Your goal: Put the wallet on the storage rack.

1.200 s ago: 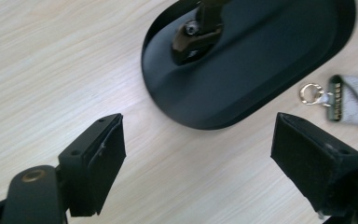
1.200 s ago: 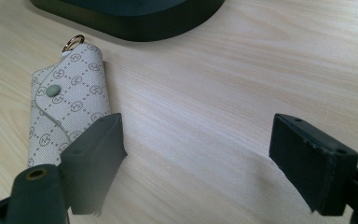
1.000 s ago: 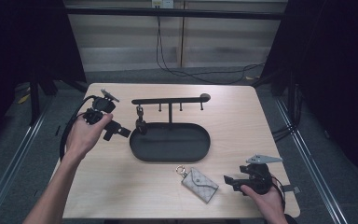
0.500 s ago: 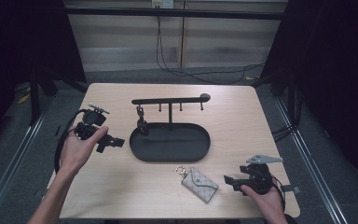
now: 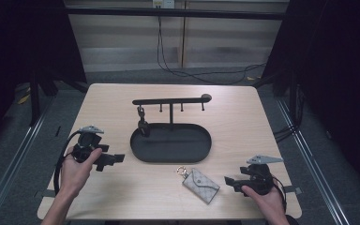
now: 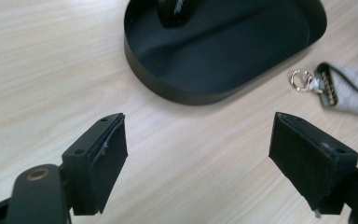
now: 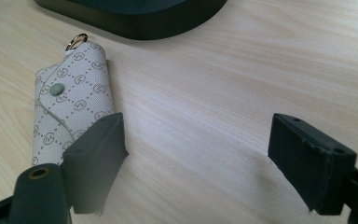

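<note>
The right gripper has its jaws wide with bare wood between them, having just closed a little. The key pouch lies just beside its left jaw — monogram print too small to read, long axis toward the dark tray, gold ring leading, lower end hidden. The left gripper gapes empty.

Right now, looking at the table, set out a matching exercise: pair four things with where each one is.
Things:
1. key pouch
2. oval tray
3. left gripper
4. dark fob

Places:
A. hanging from the rack's bar, over the tray's left end
B. flat on the wood between the tray and the right gripper
C. middle of the table, under the hook rack
D. left of the tray, jaws open

Pairs: 1-B, 2-C, 3-D, 4-A
</note>
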Demonstrator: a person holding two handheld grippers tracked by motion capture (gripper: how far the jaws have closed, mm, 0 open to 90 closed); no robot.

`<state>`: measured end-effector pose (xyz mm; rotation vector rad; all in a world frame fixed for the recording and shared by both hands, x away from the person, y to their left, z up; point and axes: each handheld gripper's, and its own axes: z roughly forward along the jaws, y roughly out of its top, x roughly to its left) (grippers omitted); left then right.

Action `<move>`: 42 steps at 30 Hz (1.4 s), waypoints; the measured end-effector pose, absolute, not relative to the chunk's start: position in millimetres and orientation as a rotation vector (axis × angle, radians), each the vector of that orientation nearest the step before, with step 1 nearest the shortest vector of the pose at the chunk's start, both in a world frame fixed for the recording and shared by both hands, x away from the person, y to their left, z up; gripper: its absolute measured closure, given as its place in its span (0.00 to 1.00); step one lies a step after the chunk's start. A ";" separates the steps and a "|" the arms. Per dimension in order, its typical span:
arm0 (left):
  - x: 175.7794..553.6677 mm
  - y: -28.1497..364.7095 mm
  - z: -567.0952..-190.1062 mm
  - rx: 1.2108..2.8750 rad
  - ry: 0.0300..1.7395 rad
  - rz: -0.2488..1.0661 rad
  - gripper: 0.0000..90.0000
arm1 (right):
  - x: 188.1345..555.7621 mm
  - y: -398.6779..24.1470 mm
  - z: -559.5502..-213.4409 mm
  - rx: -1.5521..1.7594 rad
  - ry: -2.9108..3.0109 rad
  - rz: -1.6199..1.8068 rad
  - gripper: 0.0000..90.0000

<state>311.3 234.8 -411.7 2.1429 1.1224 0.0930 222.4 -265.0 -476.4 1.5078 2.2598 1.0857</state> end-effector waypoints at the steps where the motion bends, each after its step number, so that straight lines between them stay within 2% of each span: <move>1: 308.7 236.8 -413.8 2.141 1.111 0.084 0.21 | 222.3 -265.1 -476.2 1.508 2.259 1.088 0.21; 10: 278.2 252.1 -432.9 2.055 1.090 0.109 0.21 | 222.0 -267.5 -473.4 1.522 2.250 1.116 0.21; 28: 227.5 254.8 -453.2 2.073 1.021 0.087 0.20 | 222.7 -258.5 -452.0 1.527 2.291 1.205 0.23; 42: 226.6 265.8 -464.2 2.066 1.011 0.088 0.19 | 240.7 -227.4 -408.1 1.382 2.523 1.049 0.33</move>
